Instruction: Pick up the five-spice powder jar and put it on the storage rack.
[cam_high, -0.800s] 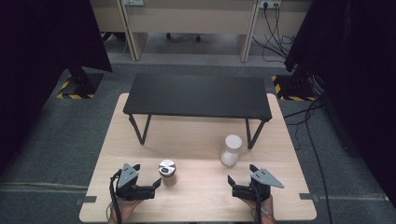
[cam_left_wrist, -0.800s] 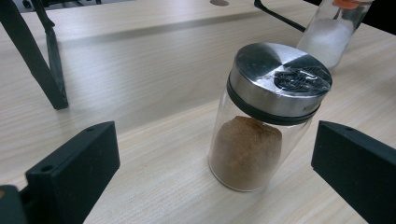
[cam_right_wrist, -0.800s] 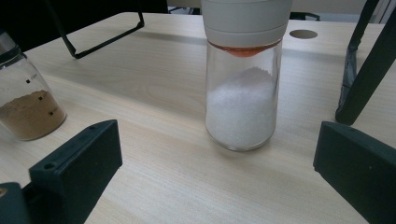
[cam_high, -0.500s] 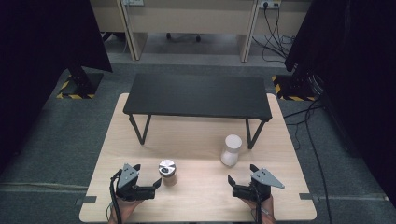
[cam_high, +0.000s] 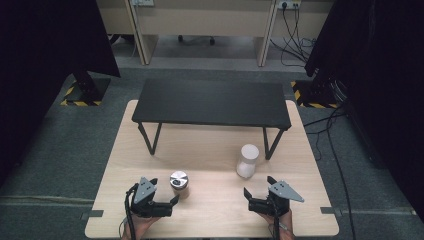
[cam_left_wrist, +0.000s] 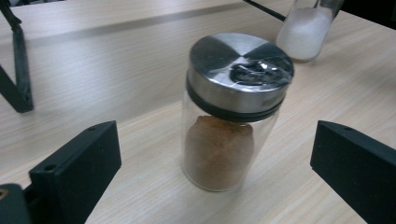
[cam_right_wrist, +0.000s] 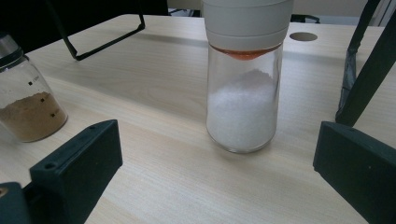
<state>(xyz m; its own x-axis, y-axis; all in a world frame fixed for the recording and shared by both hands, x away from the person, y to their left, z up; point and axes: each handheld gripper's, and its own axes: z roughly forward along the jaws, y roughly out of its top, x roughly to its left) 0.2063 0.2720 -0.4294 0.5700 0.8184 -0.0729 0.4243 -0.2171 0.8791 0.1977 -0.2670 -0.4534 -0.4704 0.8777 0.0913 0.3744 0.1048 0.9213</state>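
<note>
Spanning the middle of the high view, the pale wooden desk (cam_high: 210, 210) carries a low black metal-legged stand (cam_high: 212, 103) toward the top, leaving its lower half free for handling. Lower right stands the tall glass shaker of white grains with a white cap (cam_high: 247, 161); lower centre, the squat glass jar of brown powder with a steel lid (cam_high: 178, 183). Each sits upright just ahead of one claw, likely for separate grasps: left claw (cam_high: 165, 191) and right claw (cam_high: 258, 188) both gape wide, empty.

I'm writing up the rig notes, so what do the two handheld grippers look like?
Both are black. The left gripper and the right gripper each carry a grey three-cornered plate on top and end in two flat, blocky black jaws. A black cable trails from the left one. No sleeve is visible on either hand.
</note>
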